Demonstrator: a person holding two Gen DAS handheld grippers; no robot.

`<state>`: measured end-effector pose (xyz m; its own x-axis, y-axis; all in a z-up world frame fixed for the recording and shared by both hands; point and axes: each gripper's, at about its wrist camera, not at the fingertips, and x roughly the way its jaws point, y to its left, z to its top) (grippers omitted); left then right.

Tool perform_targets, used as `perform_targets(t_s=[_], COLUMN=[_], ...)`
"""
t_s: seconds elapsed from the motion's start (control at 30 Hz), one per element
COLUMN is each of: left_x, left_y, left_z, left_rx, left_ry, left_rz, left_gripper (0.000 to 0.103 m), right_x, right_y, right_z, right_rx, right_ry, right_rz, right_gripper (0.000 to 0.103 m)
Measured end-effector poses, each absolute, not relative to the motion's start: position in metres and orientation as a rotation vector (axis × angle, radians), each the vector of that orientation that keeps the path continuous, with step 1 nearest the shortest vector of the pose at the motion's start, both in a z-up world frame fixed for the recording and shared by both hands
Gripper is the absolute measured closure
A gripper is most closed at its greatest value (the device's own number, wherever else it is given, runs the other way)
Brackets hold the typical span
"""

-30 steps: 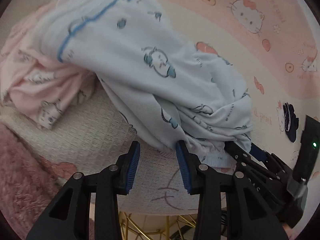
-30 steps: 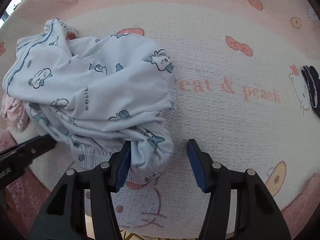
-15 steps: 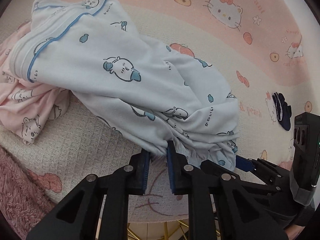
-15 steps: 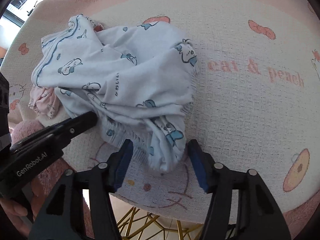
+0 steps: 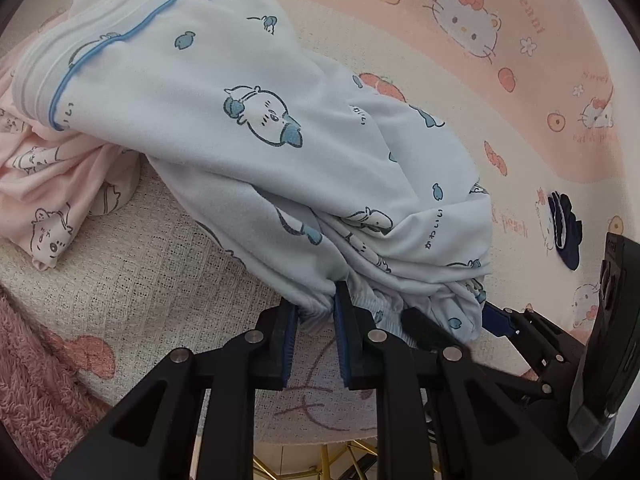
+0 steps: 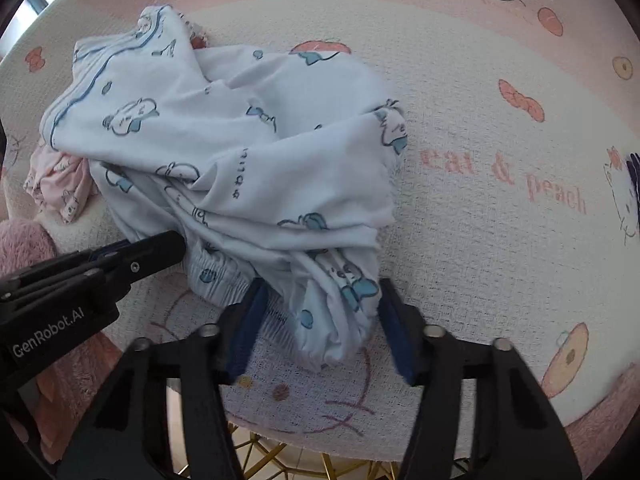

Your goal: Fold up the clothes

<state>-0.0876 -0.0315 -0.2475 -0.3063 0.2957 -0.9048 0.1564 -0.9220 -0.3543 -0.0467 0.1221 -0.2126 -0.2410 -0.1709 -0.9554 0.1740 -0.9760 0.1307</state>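
A crumpled light-blue pyjama garment (image 5: pixel 280 120) with cartoon prints and blue piping lies on the cream and pink blanket (image 5: pixel 140 280). My left gripper (image 5: pixel 316 304) is shut on a gathered edge at its near end; its black finger (image 6: pixel 172 244) also shows in the right wrist view. My right gripper (image 6: pixel 320 300) straddles a bunched fold of the same garment (image 6: pixel 240 152) a little to the right. Its jaws are closing, with cloth between them. The right pad touches the cloth, and a gap shows at the left pad.
A pink printed garment (image 5: pixel 48 184) lies partly under the blue one at the left. A fluffy pink cover (image 5: pixel 32 380) sits at the lower left. The blanket's near edge runs just below both grippers, with gold wire legs (image 6: pixel 260 452) beneath it.
My left gripper went from open beside the garment's edge to shut on it. My right gripper shifted so that the bunched fold now sits between its fingers rather than against the left one.
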Motion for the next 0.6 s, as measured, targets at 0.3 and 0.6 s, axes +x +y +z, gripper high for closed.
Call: perform_targets(t_s=[0.3, 0.6], left_x=[-0.092, -0.091], left_y=[-0.033, -0.044], left_z=[-0.251, -0.255], left_rx=[-1.806, -1.802], left_ry=[-0.598, -0.655], left_rz=[2.379, 2.362], left_gripper=[0.085, 0.085], right_x=[-0.042, -0.072], right_y=[0.147, 0.155], right_z=[-0.215, -0.225], right_rx=[1.722, 1.696], right_ry=[-0.243, -0.311], right_rz=[-2.179, -2.084], right_gripper=[0.03, 0.0])
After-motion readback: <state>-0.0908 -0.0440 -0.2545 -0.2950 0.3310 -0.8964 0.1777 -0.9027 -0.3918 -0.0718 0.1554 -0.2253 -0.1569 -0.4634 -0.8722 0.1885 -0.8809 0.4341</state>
